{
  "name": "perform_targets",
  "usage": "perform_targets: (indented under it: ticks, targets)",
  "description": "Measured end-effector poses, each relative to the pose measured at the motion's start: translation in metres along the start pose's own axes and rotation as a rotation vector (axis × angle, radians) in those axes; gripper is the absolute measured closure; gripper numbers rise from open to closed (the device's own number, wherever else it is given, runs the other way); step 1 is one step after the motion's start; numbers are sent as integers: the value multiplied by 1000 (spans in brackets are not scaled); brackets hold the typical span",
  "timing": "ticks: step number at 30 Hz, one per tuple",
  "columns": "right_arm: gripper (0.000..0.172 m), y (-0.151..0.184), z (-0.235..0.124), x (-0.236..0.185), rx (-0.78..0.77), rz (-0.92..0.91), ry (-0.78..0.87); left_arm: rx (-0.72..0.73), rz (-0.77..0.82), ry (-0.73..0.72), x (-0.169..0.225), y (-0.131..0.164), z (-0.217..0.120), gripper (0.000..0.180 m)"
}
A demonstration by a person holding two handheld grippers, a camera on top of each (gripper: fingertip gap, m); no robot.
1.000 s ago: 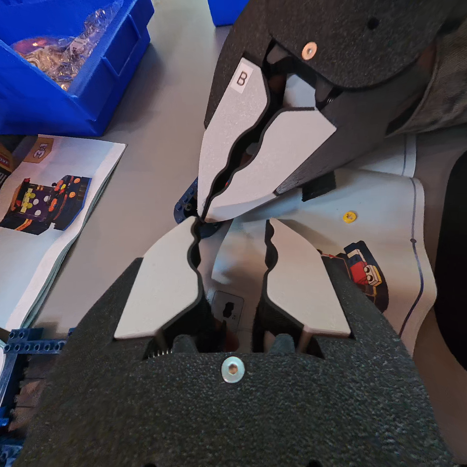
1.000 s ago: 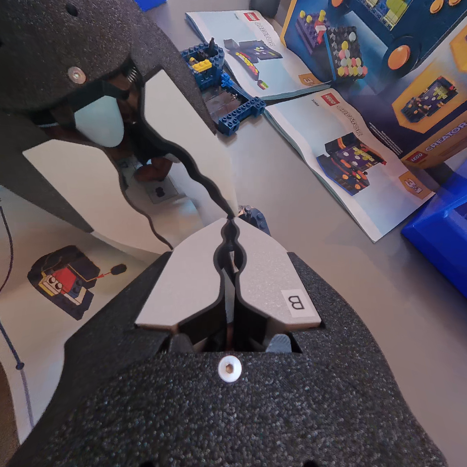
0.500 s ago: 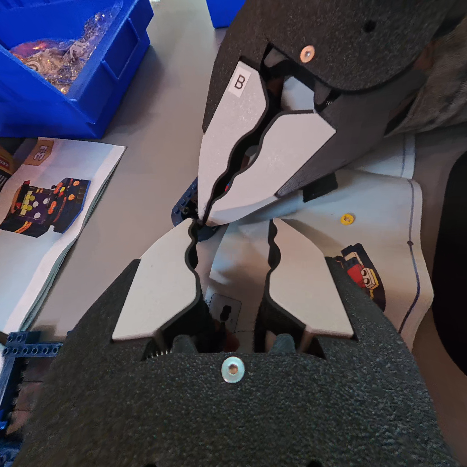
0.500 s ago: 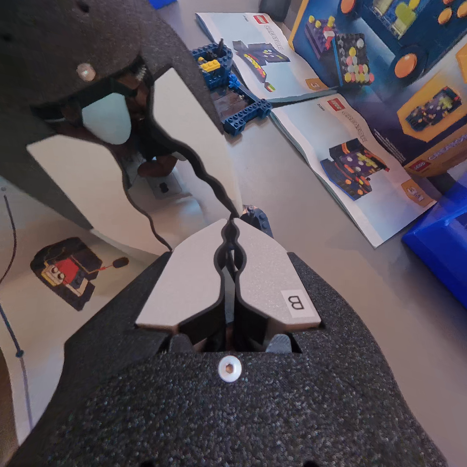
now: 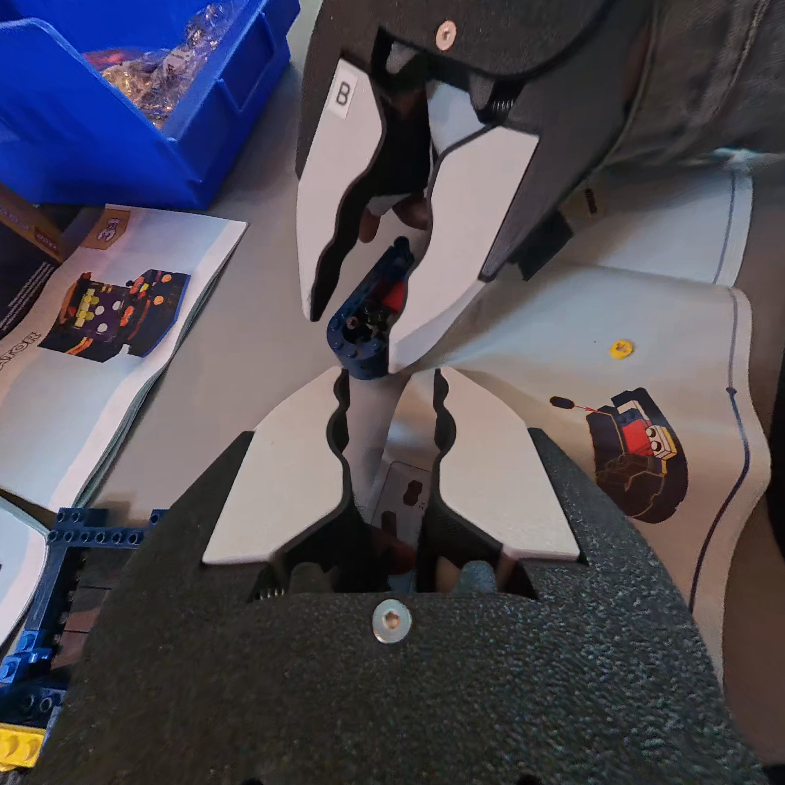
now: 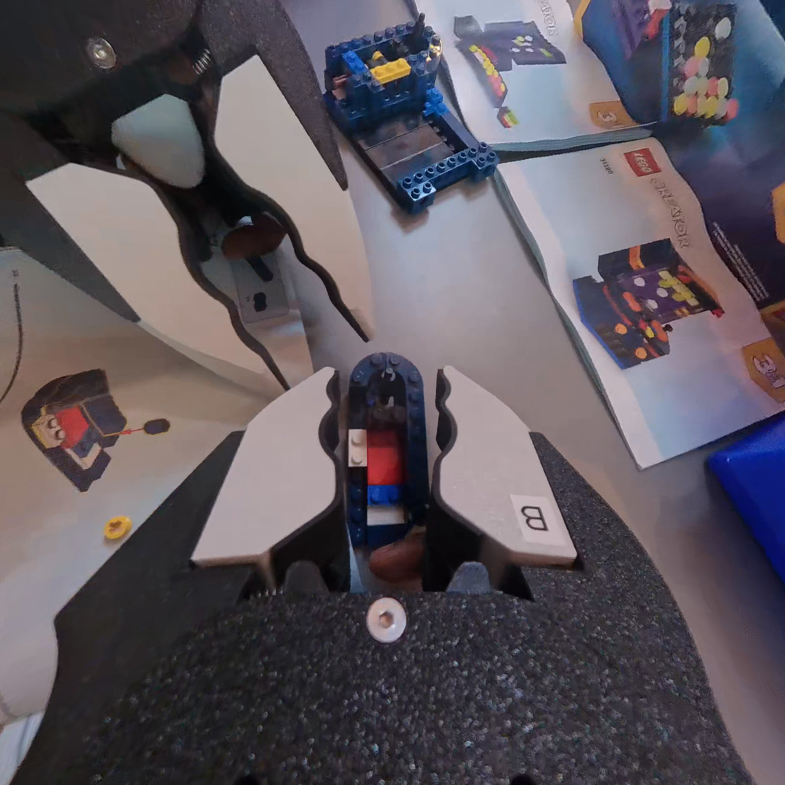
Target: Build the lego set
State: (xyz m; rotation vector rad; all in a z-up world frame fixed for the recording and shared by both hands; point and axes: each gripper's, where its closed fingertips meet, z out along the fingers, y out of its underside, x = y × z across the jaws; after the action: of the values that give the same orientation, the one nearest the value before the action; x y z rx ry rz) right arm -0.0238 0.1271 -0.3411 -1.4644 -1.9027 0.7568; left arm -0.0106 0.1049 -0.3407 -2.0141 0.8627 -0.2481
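A: The surface is a flat grey table (image 6: 446,276). An open instruction booklet (image 5: 552,340) lies under both grippers, a small yellow round piece (image 5: 621,350) on its page. Two closed booklets (image 6: 637,255), a printed toy box (image 6: 701,63), a blue bin (image 5: 106,106) of clear bags and a half-built blue brick model (image 6: 403,119) lie around. Little of the room shows.

B: And the grippers?

A: They face each other, tips close. The right gripper (image 6: 384,378) slants down over the table with its jaws parted. A dark blue brick assembly (image 6: 384,424), rounded at the front with red and white bricks inside, sits between its fingers; the labelled finger stands clear of it.

B: The left?

A: The left gripper (image 5: 388,376) is released and bare, its tips just beside the assembly's rounded end.
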Motion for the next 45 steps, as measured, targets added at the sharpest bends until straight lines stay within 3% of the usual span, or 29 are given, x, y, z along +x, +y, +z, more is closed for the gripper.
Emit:
perform_targets:
  ticks: [4,16,20,37,45]
  targets:
    - [138,-2,7,1,14,-22,6,17,-23,18,-2,-2,0,142]
    - [138,-1,7,-1,9,-49,1,0,19,18,1,-1,4,141]
    - [138,-1,7,-1,4,-51,4,73,65,-11,-1,-11,1,144]
    - [138,-1,7,-2,6,-39,5,5,6,-11,1,-5,6,152]
    - [138,-1,7,-2,6,-41,16,-42,67,-57,1,-3,7,152]
